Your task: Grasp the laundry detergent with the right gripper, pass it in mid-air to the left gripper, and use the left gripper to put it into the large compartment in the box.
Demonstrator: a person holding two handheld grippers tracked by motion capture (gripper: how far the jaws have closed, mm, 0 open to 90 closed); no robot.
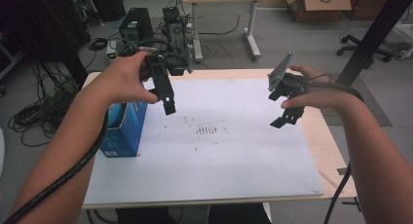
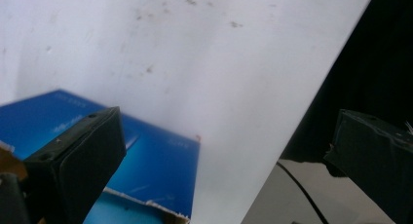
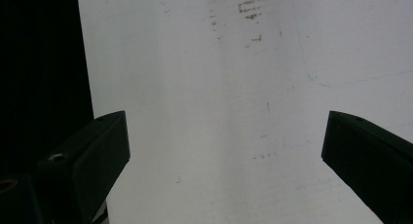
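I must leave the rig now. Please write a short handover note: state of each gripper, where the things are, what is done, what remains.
Left gripper: open, empty, raised above the white mat, next to the blue box.
Right gripper: open, empty, raised over the mat's right part.
Blue box: stands at the mat's left edge, top flap open, not gripped.
Done: nothing visible; the box looks untouched.
Left: probably grasp and handle the box, the left gripper being closest.
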